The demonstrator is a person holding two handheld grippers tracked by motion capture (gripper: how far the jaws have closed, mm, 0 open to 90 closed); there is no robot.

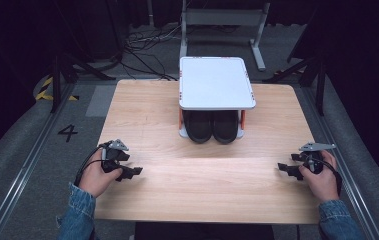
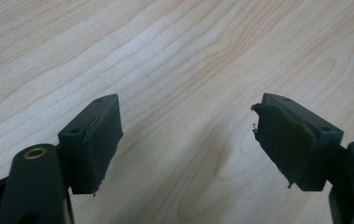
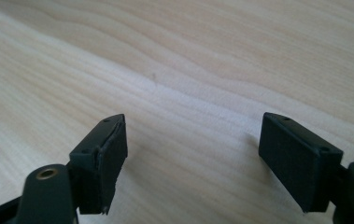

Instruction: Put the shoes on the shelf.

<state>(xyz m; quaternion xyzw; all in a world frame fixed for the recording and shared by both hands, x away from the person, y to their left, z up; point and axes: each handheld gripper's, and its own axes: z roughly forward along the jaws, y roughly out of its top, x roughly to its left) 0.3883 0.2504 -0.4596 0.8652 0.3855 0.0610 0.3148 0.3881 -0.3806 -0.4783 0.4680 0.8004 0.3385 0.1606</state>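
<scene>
A person sat at a pale wooden worktop (image 1: 202,185), forearms in denim sleeves (image 1: 79,212) coming in from the near edge. Each hand held a set of black tongs low over the wood, the two sets well apart at opposite ends of the near side.

The left tongs (image 1: 129,172) lay near the left edge, pointing inward toward the middle of the worktop. In the left gripper view their jaws stood wide apart, with nothing but bare wood grain between the two dark pads (image 2: 102,140).

The right tongs (image 1: 284,168) lay near the right edge, also pointing inward. In the right gripper view their jaws were likewise spread wide and held nothing, with plain wood showing in the gap.

Toward the far middle of the worktop stood a small white rack (image 1: 217,82) with a flat top shelf. Under that shelf sat a pair of black shoes (image 1: 212,127), side by side, toes toward the person. Both tongs were well clear of the rack and shoes.
</scene>
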